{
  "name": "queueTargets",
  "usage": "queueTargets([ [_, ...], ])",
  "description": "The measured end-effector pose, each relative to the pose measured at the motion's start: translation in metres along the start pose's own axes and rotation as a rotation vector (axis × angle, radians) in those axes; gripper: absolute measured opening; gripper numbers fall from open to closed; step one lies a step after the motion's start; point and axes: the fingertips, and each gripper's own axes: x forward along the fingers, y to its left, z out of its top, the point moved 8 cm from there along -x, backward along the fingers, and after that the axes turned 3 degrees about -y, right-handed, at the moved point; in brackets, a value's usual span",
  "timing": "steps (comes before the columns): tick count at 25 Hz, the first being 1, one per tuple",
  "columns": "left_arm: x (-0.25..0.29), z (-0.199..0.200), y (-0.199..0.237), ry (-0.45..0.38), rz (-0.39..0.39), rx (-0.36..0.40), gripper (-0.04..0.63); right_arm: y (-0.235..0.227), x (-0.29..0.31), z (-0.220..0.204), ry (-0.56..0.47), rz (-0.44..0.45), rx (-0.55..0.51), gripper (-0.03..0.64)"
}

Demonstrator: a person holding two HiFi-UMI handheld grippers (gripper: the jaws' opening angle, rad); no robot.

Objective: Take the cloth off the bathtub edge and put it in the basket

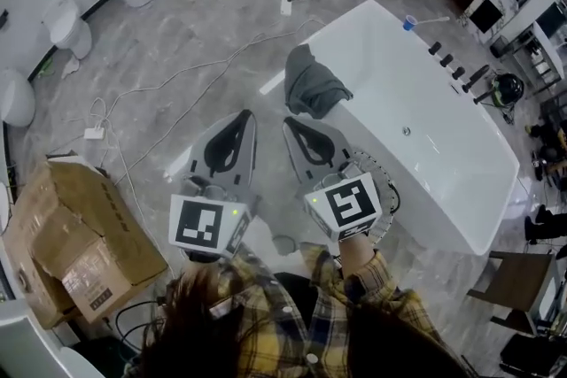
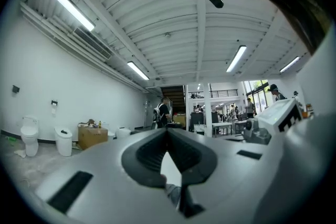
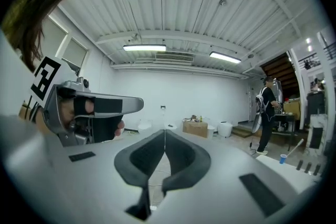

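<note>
Head view: dark grey cloth [image 1: 312, 84] lies draped over the left rim of the tub [image 1: 443, 181], bunched in folds. It is judged light, soft and limp, best pinched at the top fold. Left tool [image 1: 245, 116] and right tool [image 1: 290, 125] are just short of it.
Left gripper view: jaws closed, empty.
Right gripper view: likewise.

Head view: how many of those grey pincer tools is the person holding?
2. The left gripper is over the floor beside the bathtub. The right gripper is next to it, just short of the cloth draped on the tub's edge. Both are shut and empty.
</note>
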Motion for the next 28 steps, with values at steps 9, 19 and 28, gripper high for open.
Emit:
queueTargets([
  [9, 0.034, -0.006, 0.101, -0.017, -0.043, 0.004, 0.018, -0.008, 0.083, -0.007, 0.008, -0.116, 0.022, 0.017],
  [19, 0.043, -0.005, 0.143, -0.045, -0.111, 0.001, 0.018, -0.002, 0.103, -0.007, 0.028, -0.219, 0.005, 0.017],
  [28, 0.052, -0.018, 0.166, 0.028, -0.129, -0.032, 0.018, -0.016, 0.119, -0.018, 0.067, -0.269, 0.042, 0.017],
])
